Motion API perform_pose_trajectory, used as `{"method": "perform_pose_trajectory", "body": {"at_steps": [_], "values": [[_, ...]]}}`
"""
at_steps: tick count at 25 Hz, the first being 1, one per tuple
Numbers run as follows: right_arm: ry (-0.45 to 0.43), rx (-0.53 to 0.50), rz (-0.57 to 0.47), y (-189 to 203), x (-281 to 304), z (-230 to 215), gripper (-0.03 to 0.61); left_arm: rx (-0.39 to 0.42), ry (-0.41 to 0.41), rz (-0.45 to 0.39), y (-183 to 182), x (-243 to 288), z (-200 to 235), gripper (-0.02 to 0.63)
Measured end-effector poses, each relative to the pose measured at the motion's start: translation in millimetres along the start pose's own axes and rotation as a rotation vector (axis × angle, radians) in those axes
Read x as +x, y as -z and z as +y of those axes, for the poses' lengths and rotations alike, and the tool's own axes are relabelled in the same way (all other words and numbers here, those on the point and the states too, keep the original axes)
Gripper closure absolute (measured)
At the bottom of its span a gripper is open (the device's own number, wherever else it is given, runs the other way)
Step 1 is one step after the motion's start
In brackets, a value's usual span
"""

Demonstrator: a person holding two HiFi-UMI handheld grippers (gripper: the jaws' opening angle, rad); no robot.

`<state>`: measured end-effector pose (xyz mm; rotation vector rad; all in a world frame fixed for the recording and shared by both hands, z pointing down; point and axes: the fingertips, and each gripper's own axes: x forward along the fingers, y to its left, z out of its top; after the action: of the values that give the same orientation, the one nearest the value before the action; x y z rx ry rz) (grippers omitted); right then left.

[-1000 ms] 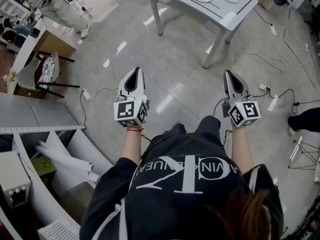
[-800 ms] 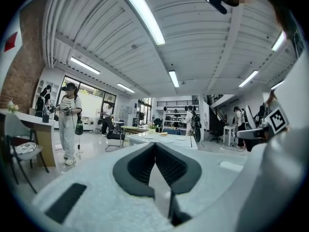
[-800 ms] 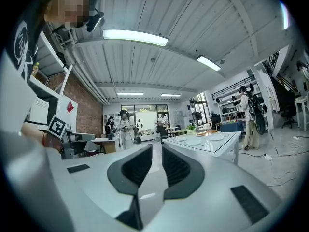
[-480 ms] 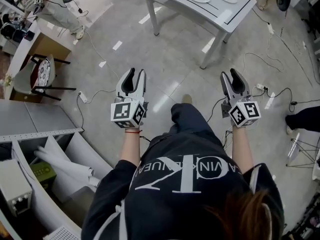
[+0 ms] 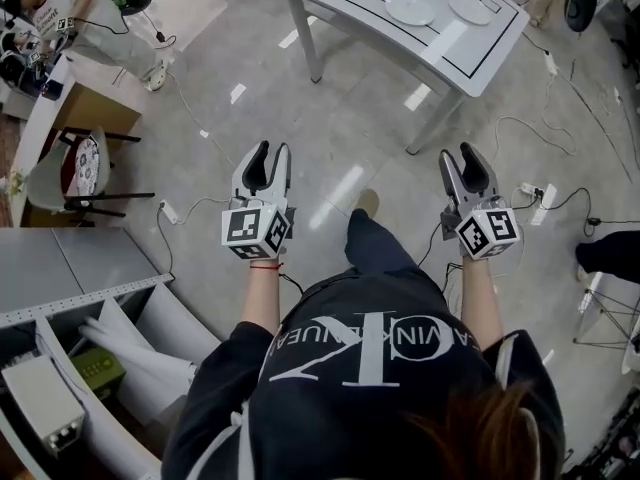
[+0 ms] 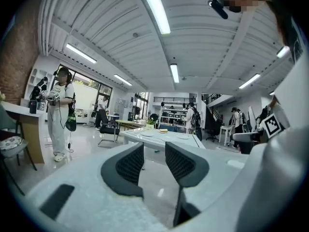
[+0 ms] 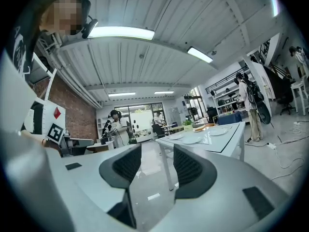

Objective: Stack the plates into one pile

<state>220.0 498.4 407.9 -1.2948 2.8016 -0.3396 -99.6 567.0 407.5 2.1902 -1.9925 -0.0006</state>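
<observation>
Left tool (image 5: 270, 151) and right tool (image 5: 461, 154) have just been opening, both released and empty, while seemingly three separate plates (image 5: 411, 8) wait unstacked on the tabletop (image 5: 482, 46) well ahead.

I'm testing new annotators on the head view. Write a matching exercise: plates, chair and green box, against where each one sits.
Things:
1. plates
2. chair
3. green box

Places:
A. in a shelf compartment, lower left
B. beside the wooden desk, at left
C. lying apart on the white table, at top

Pairs: 1-C, 2-B, 3-A
</observation>
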Motion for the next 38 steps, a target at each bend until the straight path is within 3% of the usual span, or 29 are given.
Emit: {"method": "perform_pose_trajectory", "body": {"at_steps": [16, 27, 33, 38], "values": [[0.066, 0.043, 0.013, -24, 153, -98, 0.385, 0.031, 0.099, 0.014, -42, 200, 30, 0.466], [0.062, 0.061, 0.063, -25, 218, -135, 0.387, 0.007, 0.161, 0.041, -41, 284, 29, 0.466], [0.112, 0.082, 0.074, -20, 245, -156, 0.387, 0.012, 0.243, 0.084, -34, 345, 26, 0.469], [0.209, 0.097, 0.068, -20, 271, -187, 0.387, 0.045, 0.394, 0.087, -48, 431, 8, 0.469]]}}
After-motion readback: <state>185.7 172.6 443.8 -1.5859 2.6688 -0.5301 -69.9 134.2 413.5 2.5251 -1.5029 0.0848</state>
